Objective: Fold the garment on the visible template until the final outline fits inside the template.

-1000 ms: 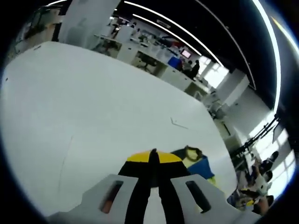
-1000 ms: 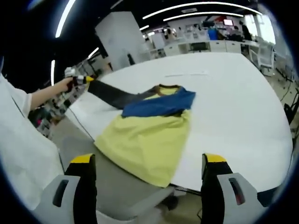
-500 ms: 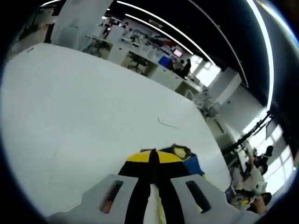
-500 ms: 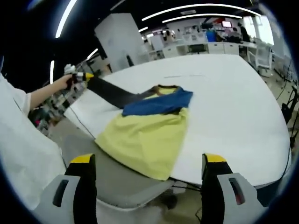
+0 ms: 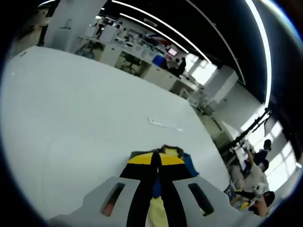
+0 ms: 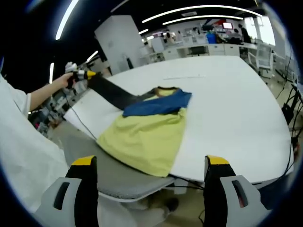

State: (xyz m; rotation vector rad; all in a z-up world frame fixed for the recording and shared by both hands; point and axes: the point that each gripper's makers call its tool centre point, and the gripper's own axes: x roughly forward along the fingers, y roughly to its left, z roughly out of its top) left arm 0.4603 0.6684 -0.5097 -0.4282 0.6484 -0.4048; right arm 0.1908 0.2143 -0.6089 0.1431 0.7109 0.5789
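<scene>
Sleeve drawn taut by the left gripper (image 5: 155,158), ahead of a fold.

We see the left jaws pressed together on the dark sleeve (image 6: 113,96) of the garment (image 6: 144,137), which lies just beyond their tips on the white counter (image 5: 85,109); we judge the sleeve is held stretched outward so that it can be laid across the body. The right gripper (image 6: 151,163) hangs back with jaws spread wide and holding nothing, the garment centred well ahead between them, its yellow hem at the counter's near edge. We cannot make out the template's outline.
</scene>
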